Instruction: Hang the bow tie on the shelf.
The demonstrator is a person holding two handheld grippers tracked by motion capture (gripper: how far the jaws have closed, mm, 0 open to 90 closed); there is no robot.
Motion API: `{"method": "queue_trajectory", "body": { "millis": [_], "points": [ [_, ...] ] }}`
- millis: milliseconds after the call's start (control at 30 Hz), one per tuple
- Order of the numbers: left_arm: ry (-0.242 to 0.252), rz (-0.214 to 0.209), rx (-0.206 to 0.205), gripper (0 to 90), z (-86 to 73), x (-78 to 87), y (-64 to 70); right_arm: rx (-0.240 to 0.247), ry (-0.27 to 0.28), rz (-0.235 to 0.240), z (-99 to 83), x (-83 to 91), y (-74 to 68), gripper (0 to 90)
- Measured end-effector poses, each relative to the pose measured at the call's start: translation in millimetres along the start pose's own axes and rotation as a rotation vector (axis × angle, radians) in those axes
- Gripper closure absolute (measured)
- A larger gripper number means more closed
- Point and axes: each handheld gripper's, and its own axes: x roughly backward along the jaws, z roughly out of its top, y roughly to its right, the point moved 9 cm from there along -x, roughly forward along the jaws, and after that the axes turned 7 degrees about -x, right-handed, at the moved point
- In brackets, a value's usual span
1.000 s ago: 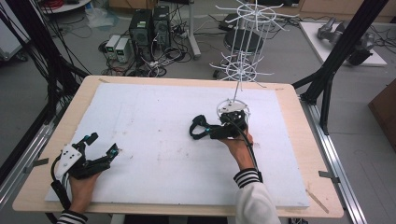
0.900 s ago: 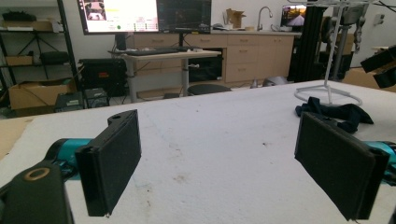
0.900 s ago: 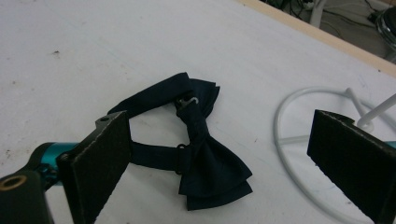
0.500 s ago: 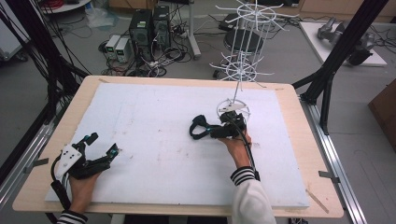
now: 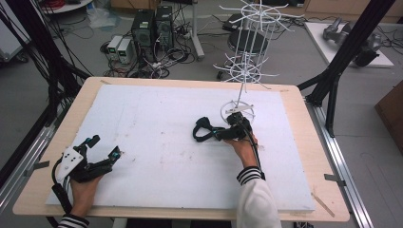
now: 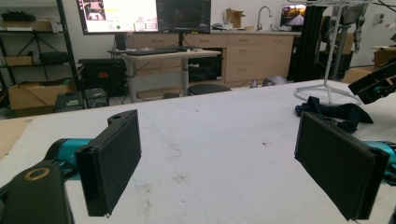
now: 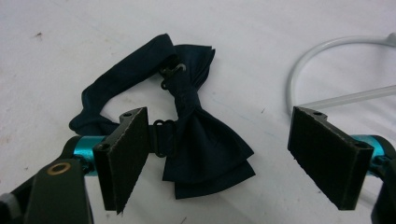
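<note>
A dark navy bow tie (image 7: pixel 205 154) with its strap and hook lies flat on the white table cover (image 7: pixel 56 56). My right gripper (image 7: pixel 219 135) hovers open just over it, one pad (image 7: pixel 123 154) at the strap side and the other pad (image 7: pixel 327 154) off to the bow's right. From above, the bow tie (image 5: pixel 202 129) sits mid-table with the right gripper (image 5: pixel 219 132) at its right end. My left gripper (image 5: pixel 104 147) rests open near the front left corner, nothing between its pads (image 6: pixel 112 163). It faces the bow tie (image 6: pixel 334 112) from afar.
A white wire hanging rack (image 5: pixel 244 71) stands on a ring base (image 5: pixel 237 111) just behind the right hand; its ring (image 7: pixel 299 74) curves close to the right jaw. The wooden table edge (image 5: pixel 180 81) frames the white cover. Computers and cables sit on the floor beyond.
</note>
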Motion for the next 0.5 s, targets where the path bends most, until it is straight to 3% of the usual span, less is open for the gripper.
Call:
{"method": "queue_trajectory", "body": {
  "millis": [133, 500],
  "points": [
    [0.000, 0.000, 0.000, 14.9, 0.0, 0.0, 0.0, -0.009, -0.022, 0.031, -3.5, -3.8, -1.5, 20.1],
    [0.000, -0.001, 0.000, 14.9, 0.0, 0.0, 0.0, -0.006, -0.081, 0.055, -12.5, -10.9, -1.7, 19.7]
  ]
}}
